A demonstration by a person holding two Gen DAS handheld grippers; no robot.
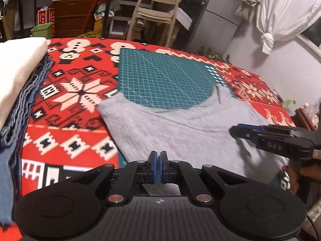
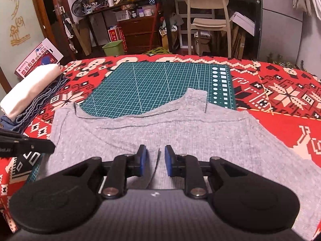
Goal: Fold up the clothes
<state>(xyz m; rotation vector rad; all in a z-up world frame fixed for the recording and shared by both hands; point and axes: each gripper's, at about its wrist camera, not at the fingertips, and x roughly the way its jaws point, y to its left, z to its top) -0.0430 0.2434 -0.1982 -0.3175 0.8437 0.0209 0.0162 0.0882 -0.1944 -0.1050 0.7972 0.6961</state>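
Note:
A grey ribbed garment lies flat over a green cutting mat, its scooped neckline toward the far side. My left gripper is shut low over the garment's left edge, with a thin pale strip of cloth between its blue pads. In the right wrist view its tip sits at that same edge. My right gripper is open just above the cloth, and a raised crease of fabric runs between its fingers. In the left wrist view it enters from the right.
A red patterned blanket covers the bed. At the left edge is a stack of folded clothes, white on top of blue denim. A chair, a cluttered desk and a green bin stand beyond the far edge. A hand holds the right gripper.

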